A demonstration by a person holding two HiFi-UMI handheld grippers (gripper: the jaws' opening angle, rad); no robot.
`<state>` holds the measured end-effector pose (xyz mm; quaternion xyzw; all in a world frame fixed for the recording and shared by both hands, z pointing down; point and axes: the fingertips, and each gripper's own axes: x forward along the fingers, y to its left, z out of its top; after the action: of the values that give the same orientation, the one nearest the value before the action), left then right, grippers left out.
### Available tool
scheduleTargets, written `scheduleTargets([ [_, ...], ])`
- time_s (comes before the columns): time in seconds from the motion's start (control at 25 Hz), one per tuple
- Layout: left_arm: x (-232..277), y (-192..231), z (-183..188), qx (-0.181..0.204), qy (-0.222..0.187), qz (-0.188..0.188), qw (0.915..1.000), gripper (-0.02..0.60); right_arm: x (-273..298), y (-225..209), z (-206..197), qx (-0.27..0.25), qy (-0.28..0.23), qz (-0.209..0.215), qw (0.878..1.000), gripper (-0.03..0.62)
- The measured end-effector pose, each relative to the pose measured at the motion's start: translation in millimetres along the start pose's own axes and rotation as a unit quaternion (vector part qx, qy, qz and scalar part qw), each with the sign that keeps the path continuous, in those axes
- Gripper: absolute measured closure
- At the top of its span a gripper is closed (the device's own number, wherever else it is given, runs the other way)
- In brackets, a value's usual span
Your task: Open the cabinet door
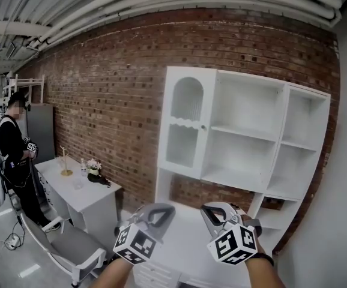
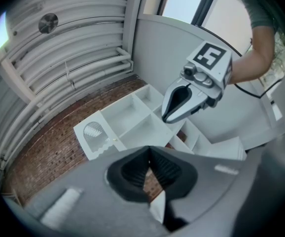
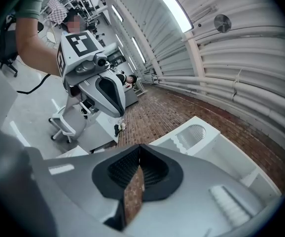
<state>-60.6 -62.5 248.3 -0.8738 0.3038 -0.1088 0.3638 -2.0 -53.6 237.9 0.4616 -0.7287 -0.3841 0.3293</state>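
Observation:
The white cabinet (image 1: 245,143) stands against the brick wall. Its door (image 1: 184,128), with an arched window and a small knob (image 1: 203,126), is closed on the left side. Both grippers are low in the head view, short of the cabinet and touching nothing. My left gripper (image 1: 165,210) and my right gripper (image 1: 207,211) are shut and hold nothing. In the left gripper view the shut jaws (image 2: 150,168) point toward the door (image 2: 97,135), with the right gripper (image 2: 182,100) beside them. The right gripper view shows its shut jaws (image 3: 139,166), the door (image 3: 192,135) and the left gripper (image 3: 108,93).
A white desk (image 1: 98,200) at the left carries flowers (image 1: 93,167) and a candle holder (image 1: 65,164), with a grey chair (image 1: 65,245) in front. A person (image 1: 14,155) stands at the far left. Below the cabinet lies a white tabletop (image 1: 182,239).

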Motion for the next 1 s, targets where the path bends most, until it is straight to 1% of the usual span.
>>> scheduleTargets([
  [0.24, 18.4, -1.2, 1.7, -0.002, -0.008, -0.007, 0.9999, 0.580, 6.5, -12.0, -9.8, 0.002, 0.003, -0.005, 1.000, 0.586],
  [0.52, 61.3, -1.6, -1.6, -0.001, 0.007, 0.001, 1.0000, 0.580, 18.8, -34.0, -43.2, 0.000, -0.012, 0.002, 1.000, 0.586],
  [0.8, 113.5, -8.4, 0.9, 0.006, 0.025, 0.017, 0.9995, 0.580, 28.3, -64.5, -86.5, -0.002, -0.038, 0.007, 0.999, 0.586],
  [1.0, 138.0, -8.8, 2.9, 0.007, 0.036, 0.034, 0.9987, 0.580, 34.8, -76.2, -107.4, -0.003, -0.057, 0.016, 0.998, 0.586],
])
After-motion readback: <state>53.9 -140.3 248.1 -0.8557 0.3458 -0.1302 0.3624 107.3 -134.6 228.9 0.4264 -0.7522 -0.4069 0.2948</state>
